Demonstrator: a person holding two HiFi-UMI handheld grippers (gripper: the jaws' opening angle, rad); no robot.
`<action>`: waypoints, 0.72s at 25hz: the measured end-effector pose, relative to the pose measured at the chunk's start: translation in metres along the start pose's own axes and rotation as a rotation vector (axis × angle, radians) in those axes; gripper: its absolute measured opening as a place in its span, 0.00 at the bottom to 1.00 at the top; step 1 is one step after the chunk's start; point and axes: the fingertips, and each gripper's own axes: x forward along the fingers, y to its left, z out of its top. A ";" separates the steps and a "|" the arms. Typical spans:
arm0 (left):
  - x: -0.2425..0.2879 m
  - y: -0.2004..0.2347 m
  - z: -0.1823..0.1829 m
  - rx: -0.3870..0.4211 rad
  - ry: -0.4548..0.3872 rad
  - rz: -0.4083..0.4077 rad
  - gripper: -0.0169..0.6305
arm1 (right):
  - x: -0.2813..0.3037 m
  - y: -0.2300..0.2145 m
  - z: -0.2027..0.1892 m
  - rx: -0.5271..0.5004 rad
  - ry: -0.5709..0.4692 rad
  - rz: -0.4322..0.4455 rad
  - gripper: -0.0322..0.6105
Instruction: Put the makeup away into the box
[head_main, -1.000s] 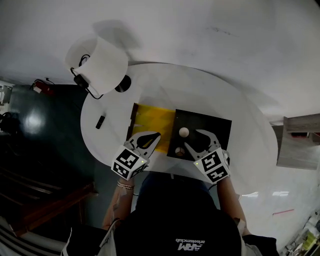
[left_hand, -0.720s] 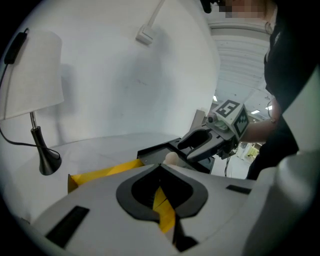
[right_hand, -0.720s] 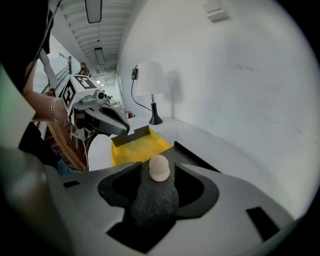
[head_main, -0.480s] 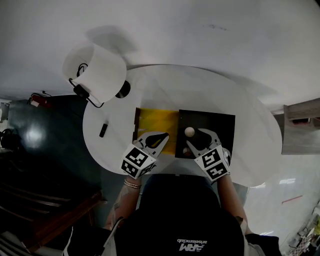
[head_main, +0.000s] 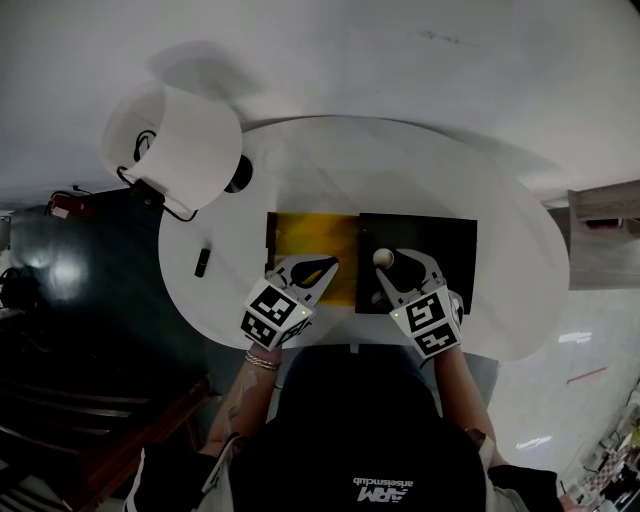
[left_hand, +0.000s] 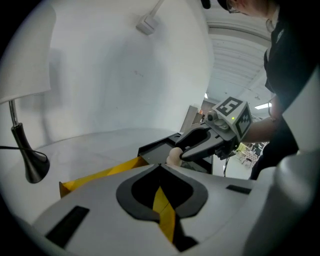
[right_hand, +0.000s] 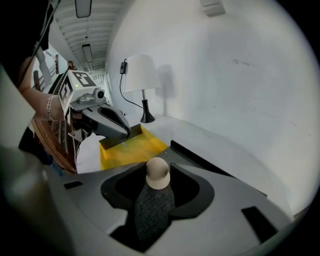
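A beige egg-shaped makeup sponge (head_main: 383, 258) (right_hand: 157, 173) stands upright on the black tray (head_main: 445, 245), just right of the yellow box (head_main: 310, 238). My right gripper (head_main: 389, 263) (right_hand: 158, 168) reaches down over the tray with the sponge between its closing jaws, and both tips touch its sides. The left gripper view shows the same grip on the sponge (left_hand: 173, 156). My left gripper (head_main: 328, 265) (left_hand: 160, 165) hangs low over the yellow box's near right corner, tips together and nothing held. A yellow box wall (left_hand: 100, 175) shows through the hollow between its jaws.
Box and tray sit side by side on a round white table (head_main: 500, 200). A lamp with a white shade (head_main: 185, 145) (right_hand: 140, 72) and a dark base (head_main: 240, 172) stands at the far left, its cable trailing. A small black stick (head_main: 201, 262) lies left of the box.
My right gripper has moved forward around the sponge and its jaws have narrowed onto it. My left gripper has sunk a little toward the yellow box.
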 end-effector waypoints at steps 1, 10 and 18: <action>0.002 0.001 -0.001 -0.003 0.003 -0.004 0.05 | 0.001 0.000 0.001 -0.003 -0.003 0.003 0.30; 0.008 -0.002 -0.007 -0.012 0.006 -0.040 0.05 | 0.003 0.002 -0.002 -0.022 0.008 -0.014 0.25; 0.002 0.000 -0.007 -0.018 0.006 -0.046 0.05 | -0.002 0.000 0.006 -0.028 0.000 -0.045 0.24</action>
